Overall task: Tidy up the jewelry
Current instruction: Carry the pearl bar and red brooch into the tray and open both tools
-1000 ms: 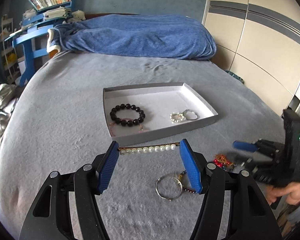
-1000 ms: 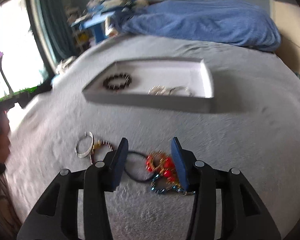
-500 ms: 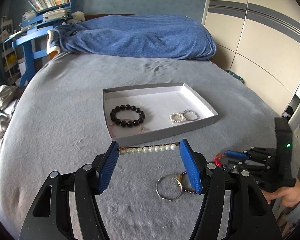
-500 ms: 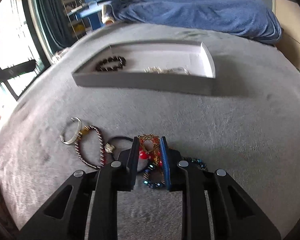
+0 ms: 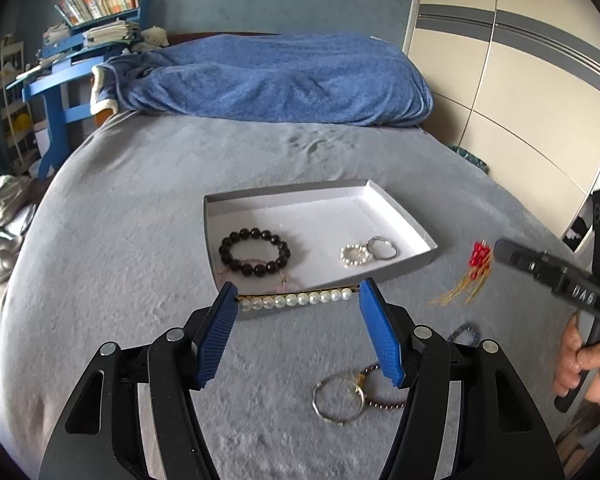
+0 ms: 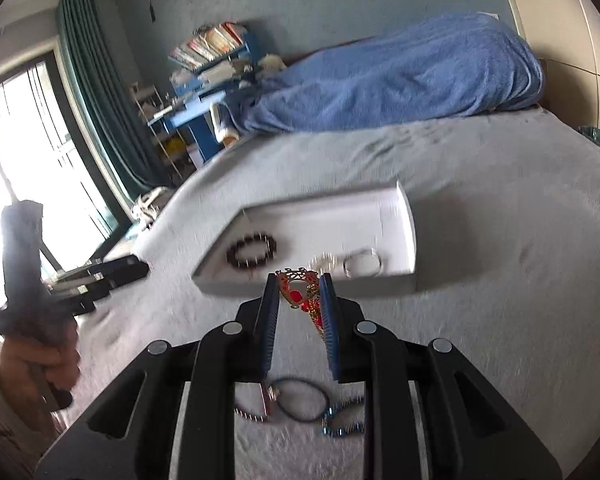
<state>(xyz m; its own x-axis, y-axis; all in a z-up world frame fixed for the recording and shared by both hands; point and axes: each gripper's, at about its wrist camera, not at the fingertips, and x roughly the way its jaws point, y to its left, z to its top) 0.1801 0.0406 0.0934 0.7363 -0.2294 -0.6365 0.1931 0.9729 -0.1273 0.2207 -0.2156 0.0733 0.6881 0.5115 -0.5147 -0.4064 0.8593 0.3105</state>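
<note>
A: Hanging from your right gripper [image 6: 299, 294] is the red-and-gold beaded piece [image 6: 302, 294], pinched between the blue pads, red beads bunched up top and gold threads trailing.

B: So that one's clamped on it?

A: Yes, the pads closed in on it and it's clear of the grey bedspread [image 5: 140, 240] now, near the tray's front corner.

B: And your left gripper [image 5: 298, 306]?

A: Held apart, with the pearl strand [image 5: 296, 300] spanning the gap ahead of the tips; I cannot tell whether the pads touch it. It lies against the grey tray [image 5: 416, 258].

B: What does each camera add?

A: The left view shows the gold tassel and the silver ring [image 5: 338, 398]. The right view shows a black hair tie [image 6: 302, 400] and a blue beaded chain [image 6: 340, 424] below.
</note>
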